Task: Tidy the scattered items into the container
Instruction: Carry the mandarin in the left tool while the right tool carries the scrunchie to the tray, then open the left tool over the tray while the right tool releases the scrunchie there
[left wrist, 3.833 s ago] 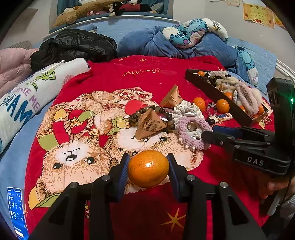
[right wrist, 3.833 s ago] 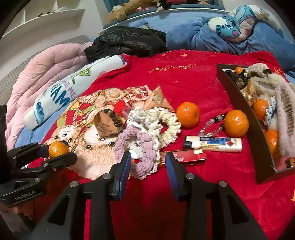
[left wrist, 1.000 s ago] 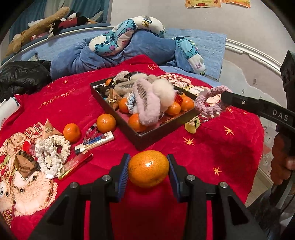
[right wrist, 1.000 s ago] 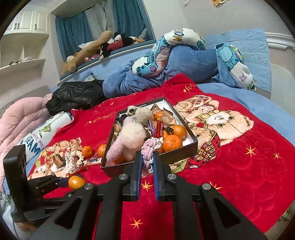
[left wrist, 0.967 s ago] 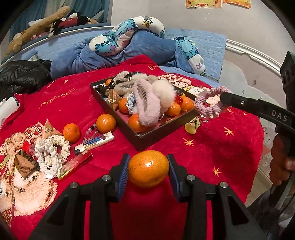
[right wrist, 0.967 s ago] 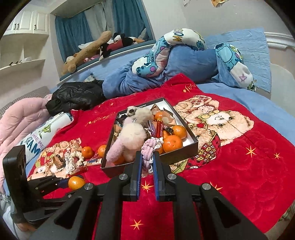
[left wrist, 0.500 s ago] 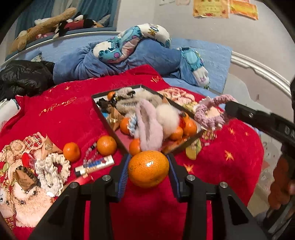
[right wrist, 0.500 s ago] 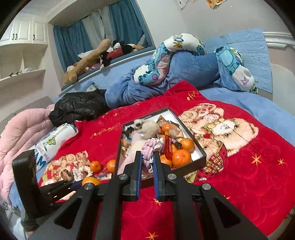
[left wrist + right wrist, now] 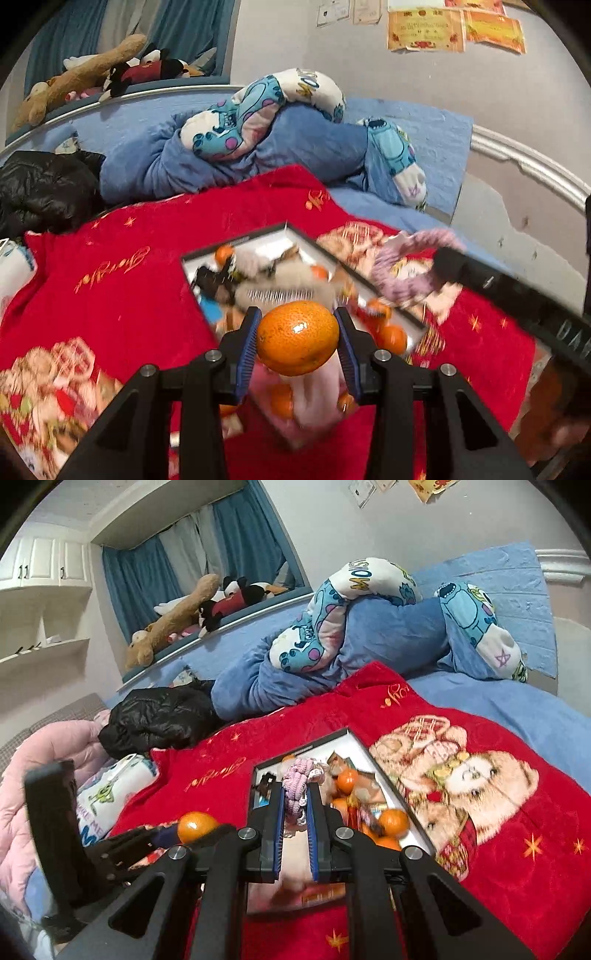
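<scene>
Both loads poised over black tray [image 9: 236,242] on the bed: left claw [image 9: 297,338] clamped on a mandarin [image 9: 297,336], right claw [image 9: 296,805] pinching a pink knit scrunchie [image 9: 295,781], apparently lined up for drop-in w/ other mandarins.

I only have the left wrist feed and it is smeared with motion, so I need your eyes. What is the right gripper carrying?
Observer: The right gripper is shut on a pink knitted ring.
Operator: Where is it relative to the box?
Observer: It hangs in front of the box's far end, which shows behind the ring.
Operator: Does my tangerine show from that side?
Observer: Yes, the tangerine sits clamped in the left gripper, left of the box.
</scene>
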{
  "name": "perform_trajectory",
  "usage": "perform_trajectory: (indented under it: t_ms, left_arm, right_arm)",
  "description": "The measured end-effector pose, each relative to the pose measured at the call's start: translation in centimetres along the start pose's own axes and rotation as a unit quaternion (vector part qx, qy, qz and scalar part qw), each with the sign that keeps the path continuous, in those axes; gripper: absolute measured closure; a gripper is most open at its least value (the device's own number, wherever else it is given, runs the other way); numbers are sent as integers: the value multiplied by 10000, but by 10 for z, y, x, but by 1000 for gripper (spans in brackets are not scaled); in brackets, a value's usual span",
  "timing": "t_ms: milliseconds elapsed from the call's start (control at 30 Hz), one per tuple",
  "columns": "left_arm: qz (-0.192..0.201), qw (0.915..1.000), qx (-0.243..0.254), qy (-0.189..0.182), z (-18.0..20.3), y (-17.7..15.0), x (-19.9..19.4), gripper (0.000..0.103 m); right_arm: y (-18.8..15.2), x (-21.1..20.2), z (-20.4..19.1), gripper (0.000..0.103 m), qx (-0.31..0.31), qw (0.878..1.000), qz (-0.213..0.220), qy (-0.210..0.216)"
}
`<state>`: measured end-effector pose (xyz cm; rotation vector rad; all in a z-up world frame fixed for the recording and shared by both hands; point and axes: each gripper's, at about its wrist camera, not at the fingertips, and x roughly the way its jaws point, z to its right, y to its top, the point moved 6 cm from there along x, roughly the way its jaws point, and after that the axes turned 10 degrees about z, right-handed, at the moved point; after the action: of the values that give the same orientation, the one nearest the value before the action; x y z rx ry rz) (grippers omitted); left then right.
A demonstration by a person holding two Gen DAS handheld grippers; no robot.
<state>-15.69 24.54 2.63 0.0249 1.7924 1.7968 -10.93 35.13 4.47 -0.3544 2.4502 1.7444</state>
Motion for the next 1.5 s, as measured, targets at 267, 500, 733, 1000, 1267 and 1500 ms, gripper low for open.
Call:
perform_trajectory:
  t_ms: [267, 500, 733, 1000, 1267, 1500]
  left_arm:
    - [-38, 9998, 25, -215, 3, 18, 51, 62]
    - [-93, 9985, 16, -531, 11, 13, 93, 62]
    - [-119, 9977, -72, -660, 14, 15, 124, 62]
    - [-354, 9986, -163, -368, 2, 41, 180, 62]
    - [-698, 9959, -474, -314, -21, 12, 212, 62]
    - [-680, 9960, -511, -275, -22, 10, 210, 62]
  right_arm:
    - [-8, 30, 32, 92, 96, 9996, -79, -248]
    - [-33, 43, 68, 92, 529, 9971, -470, -276]
    - [-36, 49, 59, 92, 446, 9975, -540, -102]
    - [-36, 71, 52, 92, 185, 9985, -510, -94]
    - [-29, 99, 49, 92, -9, 9991, -382, -183]
    - [-37, 110, 50, 88, -24, 9981, -474, -391]
